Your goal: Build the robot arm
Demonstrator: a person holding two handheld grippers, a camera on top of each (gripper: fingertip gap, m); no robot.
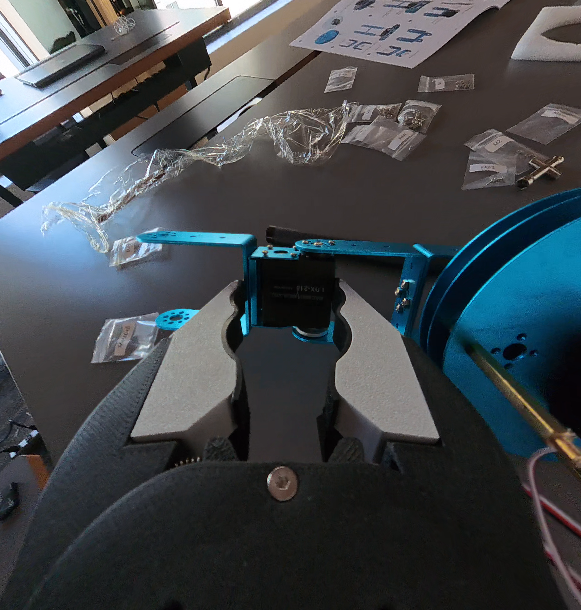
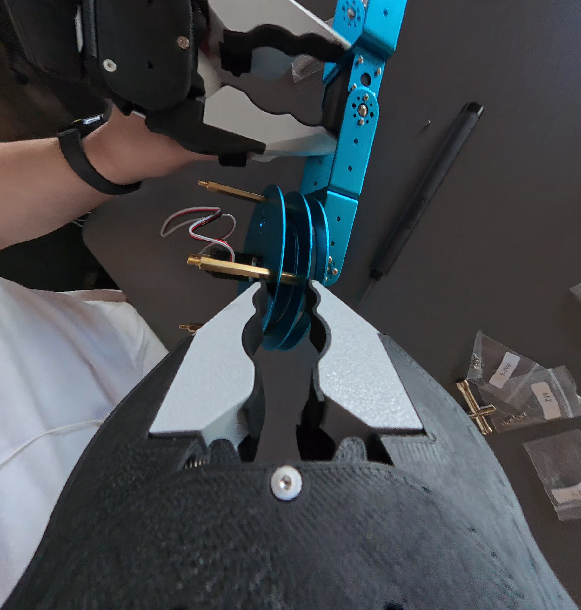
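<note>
A blue metal arm of brackets [image 1: 365, 246] with a black servo [image 1: 299, 293] is joined to a blue round base of stacked discs [image 1: 513, 297]. My left gripper [image 1: 290, 290] is shut on the servo and its blue bracket. It also shows at the top of the right wrist view [image 2: 332, 92], held by a hand. My right gripper [image 2: 284, 290] is shut on the rim of the blue round base [image 2: 282, 326]. Brass standoffs [image 2: 229, 265] and red, white and black wires [image 2: 196, 227] stick out of the base. The assembly is held over a dark table [image 1: 216, 198].
On the table lie crumpled clear wrap [image 1: 282, 132], several small bags of screws [image 1: 391, 138], a metal cross wrench [image 1: 540, 171], a black screwdriver [image 2: 421, 198], a loose blue disc [image 1: 175, 318], a printed sheet [image 1: 391, 29] and white foam [image 1: 559, 33]. A forearm with a black wristband [image 2: 84, 158] is at left.
</note>
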